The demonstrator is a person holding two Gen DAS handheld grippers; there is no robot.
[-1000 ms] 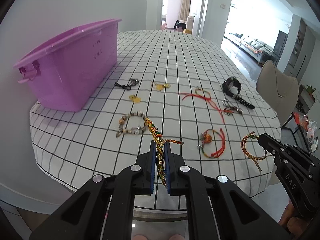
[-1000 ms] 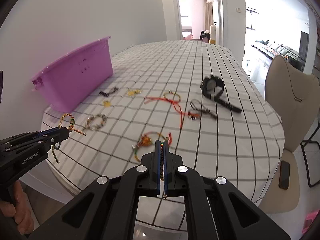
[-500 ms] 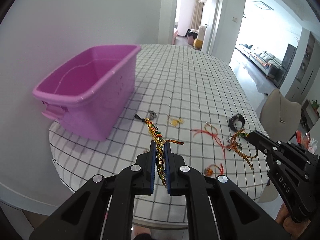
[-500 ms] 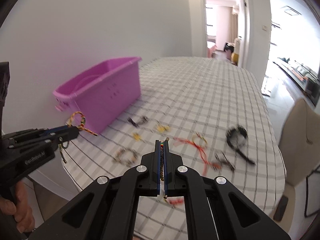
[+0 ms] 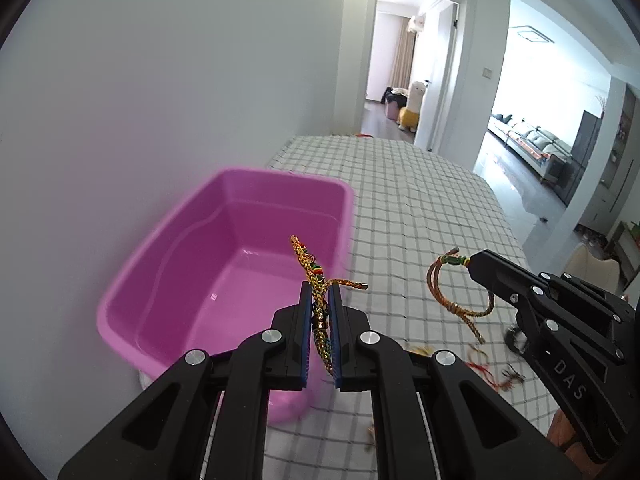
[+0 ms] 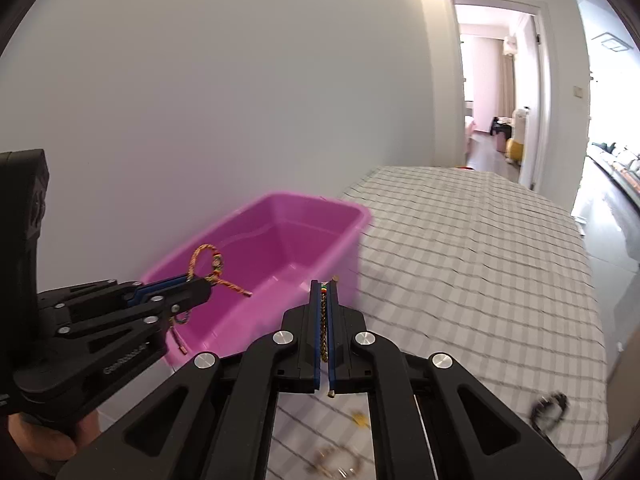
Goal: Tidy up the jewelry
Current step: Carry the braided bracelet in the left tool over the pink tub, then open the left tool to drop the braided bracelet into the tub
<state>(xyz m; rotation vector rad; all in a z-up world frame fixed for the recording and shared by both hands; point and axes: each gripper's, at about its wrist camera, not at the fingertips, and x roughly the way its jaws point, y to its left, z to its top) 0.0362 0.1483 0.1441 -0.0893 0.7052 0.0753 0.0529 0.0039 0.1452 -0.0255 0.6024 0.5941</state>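
Observation:
My left gripper [image 5: 321, 292] is shut on a yellow braided bracelet [image 5: 310, 264], held in the air over the near end of the pink bin [image 5: 280, 200]. The bin's floor shows nothing inside. In the right wrist view the same left gripper [image 6: 200, 285] holds the bracelet's loop [image 6: 202, 258] over the bin [image 6: 304, 224]. My right gripper [image 6: 325, 285] is shut on an orange-and-green cord bracelet [image 6: 324, 328], beside the bin's right wall and above the checked cloth. From the left wrist view that right gripper [image 5: 474, 264] has the cord bracelet [image 5: 440, 292] dangling from its tip.
The table [image 5: 420, 200] has a checked cloth and the bin stands on it against the white wall. Several loose pieces lie blurred on the near part: a black watch [image 6: 550, 406], a yellow charm [image 6: 358, 420], red cords [image 5: 480, 364]. A beige chair [image 5: 588, 268] stands at the right.
Both grippers have risen and swung left toward the pink bin, each carrying its bracelet. The bin is now seen from above, and the loose jewellery has slid to the lower edge of view.

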